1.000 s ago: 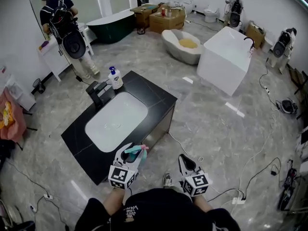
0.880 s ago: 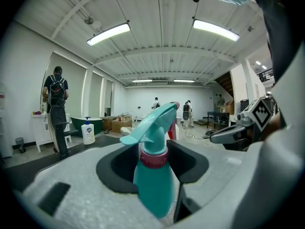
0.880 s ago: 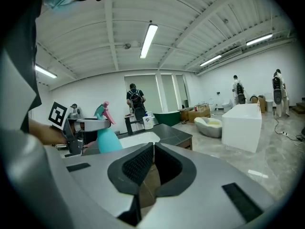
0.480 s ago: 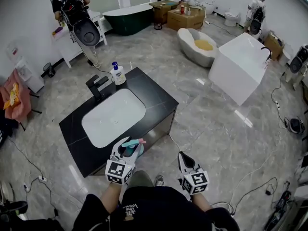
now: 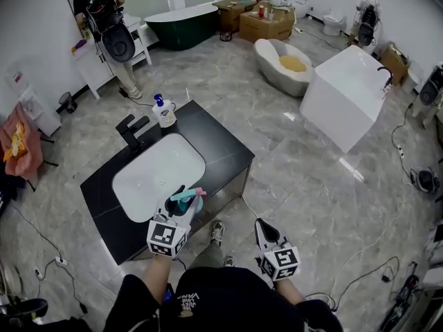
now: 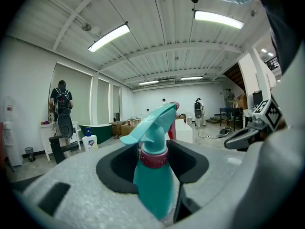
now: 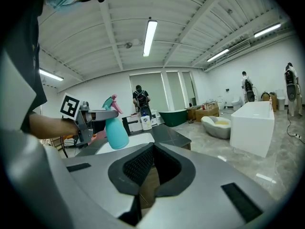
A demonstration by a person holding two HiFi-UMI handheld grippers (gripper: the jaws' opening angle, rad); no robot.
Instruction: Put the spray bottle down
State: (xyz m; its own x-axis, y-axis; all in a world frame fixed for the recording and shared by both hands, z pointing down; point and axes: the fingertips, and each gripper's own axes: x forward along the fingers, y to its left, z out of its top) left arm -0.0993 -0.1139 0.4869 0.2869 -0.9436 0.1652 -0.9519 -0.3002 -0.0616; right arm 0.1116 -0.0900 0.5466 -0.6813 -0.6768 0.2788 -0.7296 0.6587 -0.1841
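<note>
A teal spray bottle [image 5: 185,200] with a pink trigger stands upright between the jaws of my left gripper [image 5: 184,208], which is shut on its body. In the left gripper view the bottle [image 6: 152,175] fills the gap between the pads. It hangs above the near edge of the black counter [image 5: 225,151], beside the white basin [image 5: 158,175]. The right gripper view shows the bottle [image 7: 116,130] from the side, above the counter. My right gripper [image 5: 262,227] is shut and holds nothing, off the counter's near right corner, over the floor.
A black faucet [image 5: 130,131] and a white pump bottle [image 5: 164,111] stand at the counter's far end. Beyond are a white block tub [image 5: 342,95], an oval tub [image 5: 280,64], a green tub [image 5: 183,21], boxes [image 5: 263,23] and a person with a backpack [image 5: 104,16]. Cables lie on the floor.
Both grippers have come closer to the counter. The left gripper has carried the bottle from the counter's front edge to above the countertop beside the basin; its grip is unchanged.
</note>
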